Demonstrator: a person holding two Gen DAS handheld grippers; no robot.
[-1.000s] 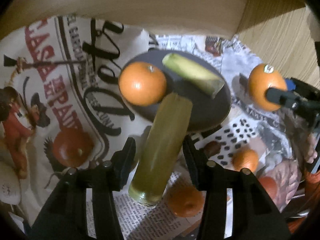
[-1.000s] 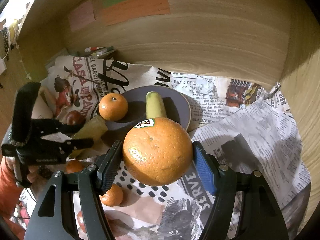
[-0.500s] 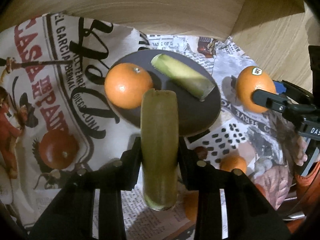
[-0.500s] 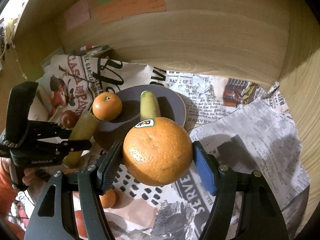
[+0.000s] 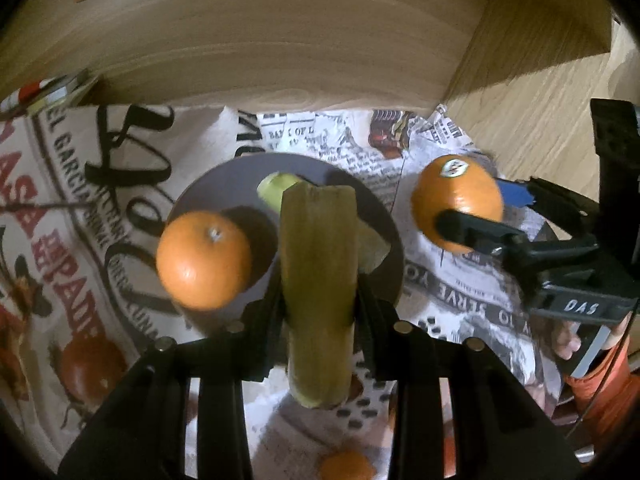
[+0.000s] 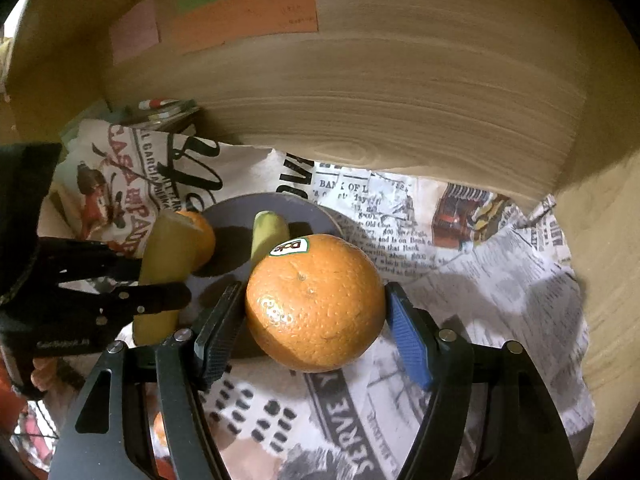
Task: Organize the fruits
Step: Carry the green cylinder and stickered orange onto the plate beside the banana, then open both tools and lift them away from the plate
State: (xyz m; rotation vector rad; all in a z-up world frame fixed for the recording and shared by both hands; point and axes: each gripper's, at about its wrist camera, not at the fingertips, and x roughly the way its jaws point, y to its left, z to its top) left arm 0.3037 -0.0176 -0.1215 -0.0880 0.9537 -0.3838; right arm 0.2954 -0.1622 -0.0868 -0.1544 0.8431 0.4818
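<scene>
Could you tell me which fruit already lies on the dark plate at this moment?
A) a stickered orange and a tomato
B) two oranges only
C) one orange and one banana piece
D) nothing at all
C: on the dark plate sit one orange and one banana piece; the stickered orange is in the right gripper, the other banana piece in the left gripper.

1. Second banana piece on the plate: largely hidden behind the held banana piece.
2. Small orange: cut off by the lower frame edge.
3. Dark round fruit, possibly a tomato: blurred.
</scene>
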